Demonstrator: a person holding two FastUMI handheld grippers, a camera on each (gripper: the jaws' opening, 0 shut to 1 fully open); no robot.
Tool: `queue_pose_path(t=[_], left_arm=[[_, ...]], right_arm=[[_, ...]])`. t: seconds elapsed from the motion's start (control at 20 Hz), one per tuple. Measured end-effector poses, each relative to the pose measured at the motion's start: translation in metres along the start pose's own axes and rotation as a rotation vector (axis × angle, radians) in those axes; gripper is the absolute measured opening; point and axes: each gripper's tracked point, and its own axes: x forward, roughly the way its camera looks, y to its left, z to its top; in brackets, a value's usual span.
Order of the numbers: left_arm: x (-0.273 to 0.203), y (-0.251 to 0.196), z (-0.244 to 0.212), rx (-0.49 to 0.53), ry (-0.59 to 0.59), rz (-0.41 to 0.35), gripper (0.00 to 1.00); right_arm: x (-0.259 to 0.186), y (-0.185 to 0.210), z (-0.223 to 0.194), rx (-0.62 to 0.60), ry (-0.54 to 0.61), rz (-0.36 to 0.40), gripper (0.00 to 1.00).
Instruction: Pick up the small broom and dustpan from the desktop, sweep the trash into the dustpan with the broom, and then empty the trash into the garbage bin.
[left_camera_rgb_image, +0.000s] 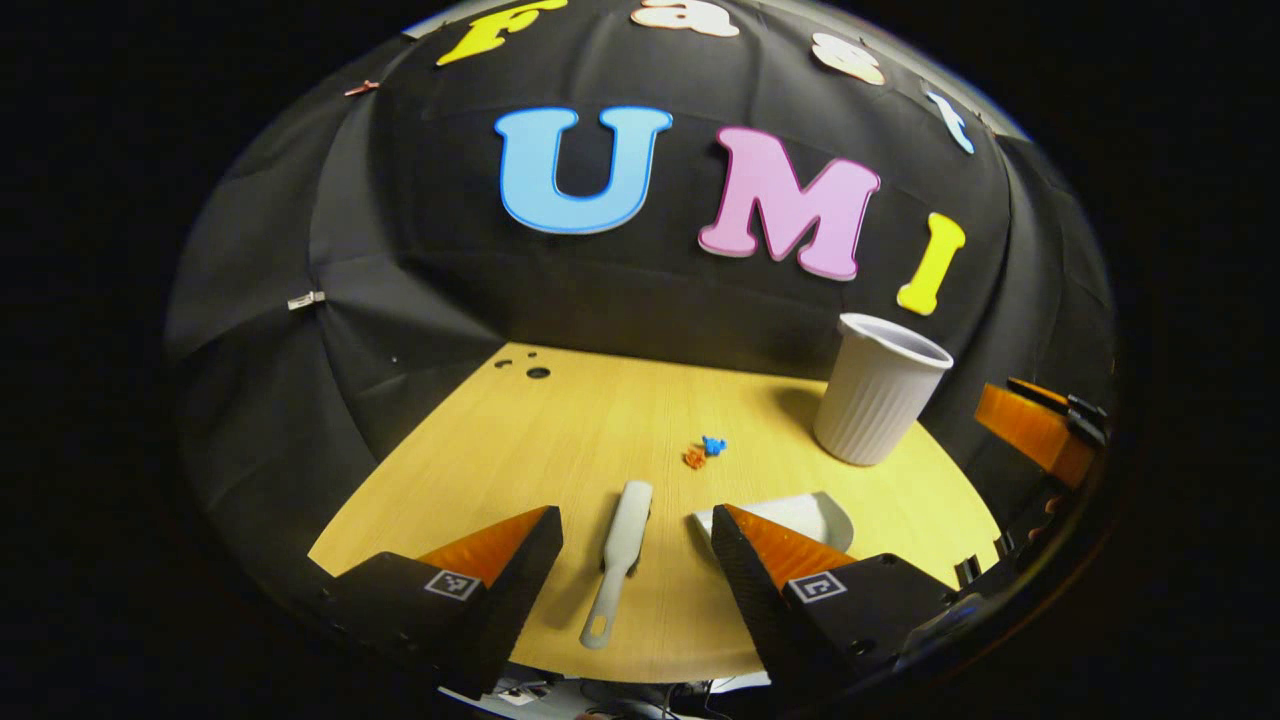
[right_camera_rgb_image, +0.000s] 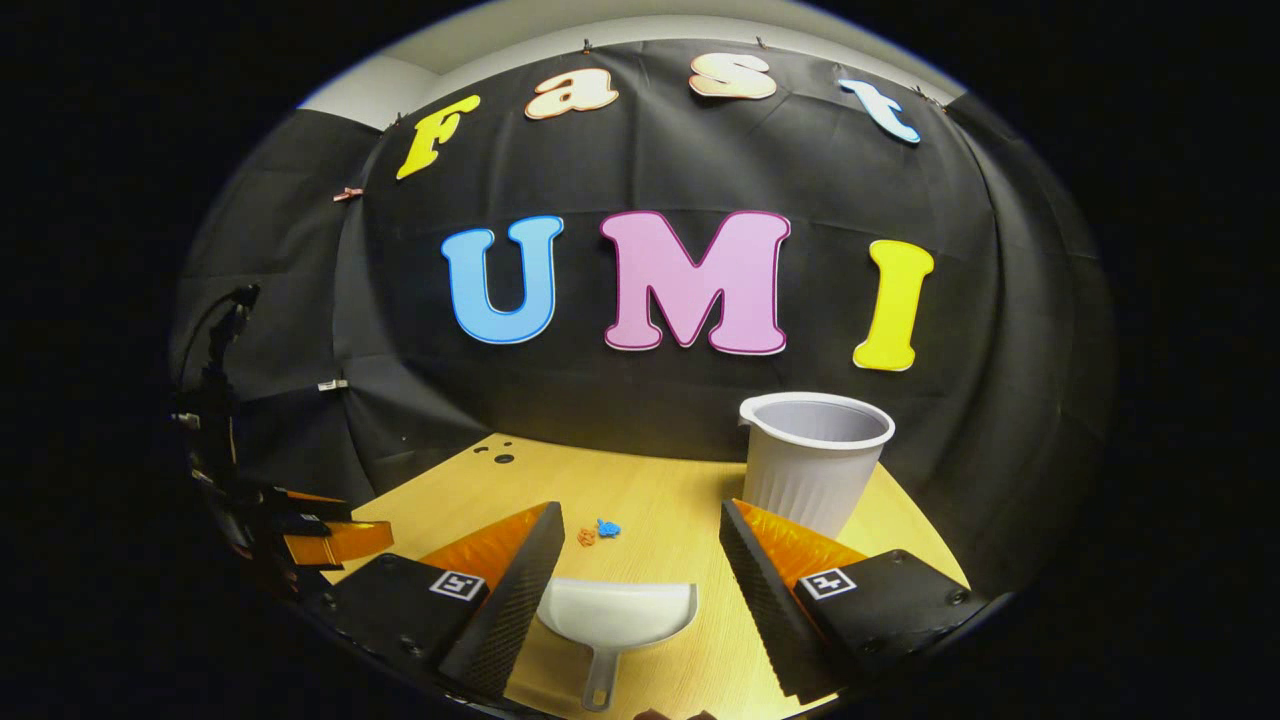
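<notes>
The left tool (left_camera_rgb_image: 636, 535) is held wide open above the broom (left_camera_rgb_image: 618, 560), which lies on the surface (left_camera_rgb_image: 560, 440). The right tool (right_camera_rgb_image: 640, 560) is spread wide over the dustpan (right_camera_rgb_image: 617, 615). Two trash bits (left_camera_rgb_image: 704, 451) are seen near the bin (right_camera_rgb_image: 812, 458).

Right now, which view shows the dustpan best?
Right gripper view: the dustpan lies whole between the open fingers, handle toward the camera. In the left gripper view, the dustpan is partly hidden behind that gripper's own finger.
</notes>
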Motion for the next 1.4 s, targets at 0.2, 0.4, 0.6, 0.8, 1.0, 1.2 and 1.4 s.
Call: queue_pose_path(t=[0.2,0.4,0.6,0.8,1.0,1.2,1.4], left_arm=[[0.042,0.014,-0.052,-0.029,0.222,0.002,0.96],[0.070,0.025,-0.096,-0.013,0.418,0.022,0.96],[0.094,0.026,-0.125,0.022,0.559,0.034,0.96],[0.112,0.029,-0.135,0.117,0.629,0.045,0.95],[0.132,0.025,-0.147,0.168,0.693,0.048,0.94],[0.145,0.020,-0.157,0.140,0.740,0.054,0.92],[0.149,0.017,-0.157,0.118,0.736,0.053,0.80]], right_arm=[[0.007,-0.003,-0.024,0.023,0.065,0.000,0.98],[0.011,-0.010,-0.044,0.024,0.107,-0.006,0.98],[0.014,-0.019,-0.065,0.042,0.151,-0.005,0.98],[0.014,-0.023,-0.093,0.083,0.218,0.003,0.97],[0.014,-0.024,-0.109,0.106,0.262,0.022,0.98],[0.013,-0.023,-0.125,0.109,0.315,0.052,0.99],[0.011,-0.016,-0.153,0.118,0.444,0.102,0.99]])
